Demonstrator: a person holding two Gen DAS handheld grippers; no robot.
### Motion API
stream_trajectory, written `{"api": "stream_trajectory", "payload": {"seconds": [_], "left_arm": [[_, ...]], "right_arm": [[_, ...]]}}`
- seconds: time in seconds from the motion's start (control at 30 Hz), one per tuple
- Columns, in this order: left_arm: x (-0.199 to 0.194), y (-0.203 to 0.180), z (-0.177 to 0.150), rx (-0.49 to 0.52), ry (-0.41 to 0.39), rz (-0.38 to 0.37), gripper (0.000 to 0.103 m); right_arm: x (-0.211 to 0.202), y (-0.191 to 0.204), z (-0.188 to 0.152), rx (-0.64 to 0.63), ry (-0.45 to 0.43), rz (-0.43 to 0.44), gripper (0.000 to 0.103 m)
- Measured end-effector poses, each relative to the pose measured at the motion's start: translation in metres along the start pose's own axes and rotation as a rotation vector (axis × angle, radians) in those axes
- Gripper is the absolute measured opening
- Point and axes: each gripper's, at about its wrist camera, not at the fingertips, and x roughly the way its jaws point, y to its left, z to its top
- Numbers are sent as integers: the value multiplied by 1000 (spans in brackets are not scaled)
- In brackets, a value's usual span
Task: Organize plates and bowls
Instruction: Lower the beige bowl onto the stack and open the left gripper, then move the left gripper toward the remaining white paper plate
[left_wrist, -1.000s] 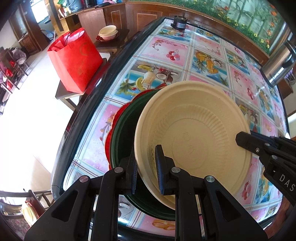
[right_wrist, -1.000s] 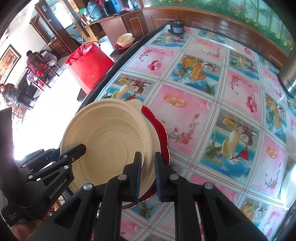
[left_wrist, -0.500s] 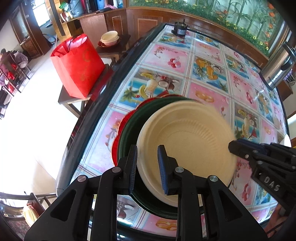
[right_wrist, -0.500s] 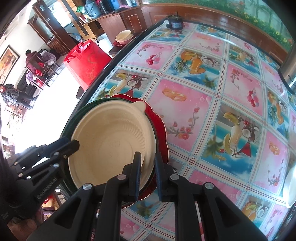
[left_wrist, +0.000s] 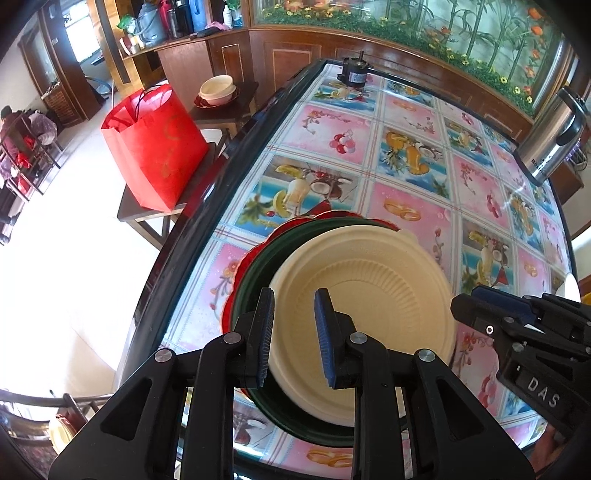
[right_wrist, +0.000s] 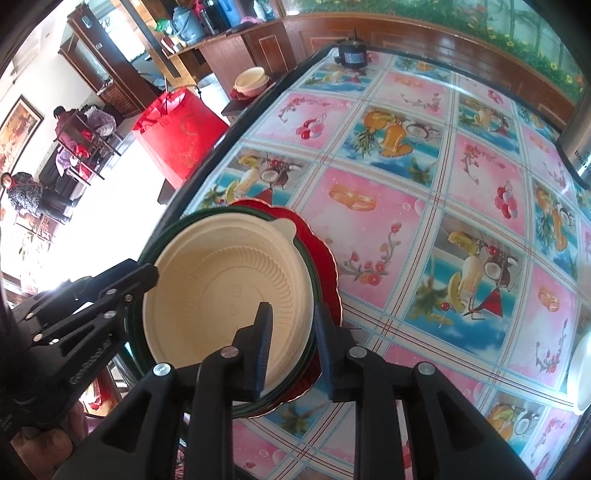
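A cream bowl (left_wrist: 369, 306) is seen nested in a dark green dish (left_wrist: 255, 266), which is stacked on a red scalloped plate (right_wrist: 317, 243) near the dark edge of the fruit-patterned table (left_wrist: 413, 147). The left gripper (left_wrist: 294, 336) is held over the bowl's left rim; its pads are parted, and no pressing on the rim can be made out. At the bowl's right rim, the right gripper (right_wrist: 291, 345) is straddling the edge, its jaws opening, the pads no longer clamped.
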Motion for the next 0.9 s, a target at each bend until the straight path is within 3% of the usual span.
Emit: {"api": "stream_trajectory", "payload": {"seconds": [0.6, 0.63, 0.67, 0.73, 0.9], "left_arm": [[-2, -59, 8, 89, -4, -53, 22], [-1, -66, 9, 102, -2, -60, 27], [-1, -71, 9, 110, 0, -65, 41], [-1, -87, 10, 133, -4, -85, 51], [0, -128, 9, 200, 5, -122, 51]], "right_arm": [[-16, -27, -13, 53, -41, -54, 39], [-18, -33, -15, 65, -40, -59, 39], [-20, -37, -16, 74, -42, -64, 39], [-25, -49, -21, 97, -46, -85, 39], [-36, -83, -35, 165, -50, -111, 41]]}}
